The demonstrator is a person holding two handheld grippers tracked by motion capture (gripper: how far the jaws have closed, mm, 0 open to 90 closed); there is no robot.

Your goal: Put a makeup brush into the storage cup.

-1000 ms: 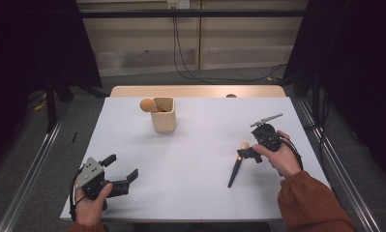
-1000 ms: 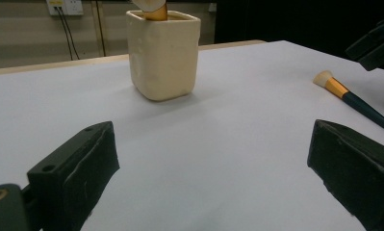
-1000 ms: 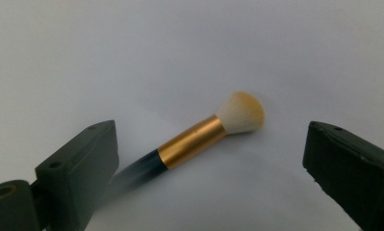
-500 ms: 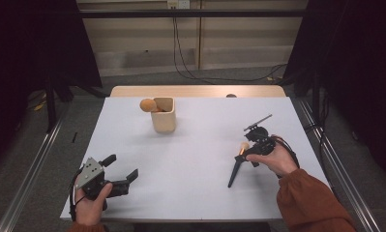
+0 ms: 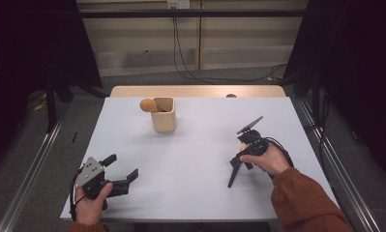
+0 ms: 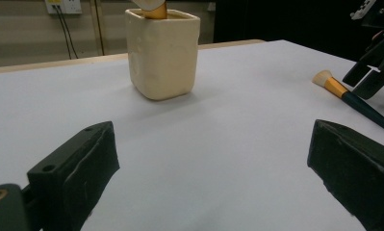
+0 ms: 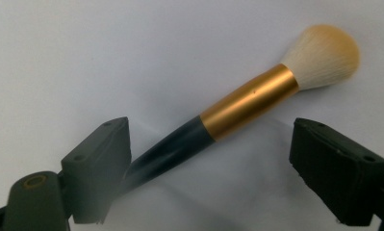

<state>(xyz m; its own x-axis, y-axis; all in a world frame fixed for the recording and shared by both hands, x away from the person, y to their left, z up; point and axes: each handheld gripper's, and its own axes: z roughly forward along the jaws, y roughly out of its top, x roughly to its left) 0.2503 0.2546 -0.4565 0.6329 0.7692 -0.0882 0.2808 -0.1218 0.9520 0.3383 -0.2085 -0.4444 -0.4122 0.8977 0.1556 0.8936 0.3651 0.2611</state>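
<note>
Resting at seven o'clock on the white table [image 5: 195, 193], the left gripper [image 5: 122, 169] idles with jaws apart. Toward four o'clock, the right gripper [image 7: 209, 163] straddles the makeup brush [image 7: 257, 96], jaws just closing, not yet pinching; next, squeeze the handle and lift toward the cream cup [image 5: 163, 116] at twelve. Grey floor, dark curtains around.

A white counter [image 5: 195, 159] with a pale wooden strip along its far edge is standing on a grey floor [image 5: 45, 145]. A cream square cup [image 5: 163, 115] is sitting on the counter toward the far side, left of the middle. A makeup brush [image 5: 235, 173] with a dark handle, a gold band and pale bristles is lying flat on the right part of the counter, well apart from the cup, its handle pointing toward the near edge.
</note>
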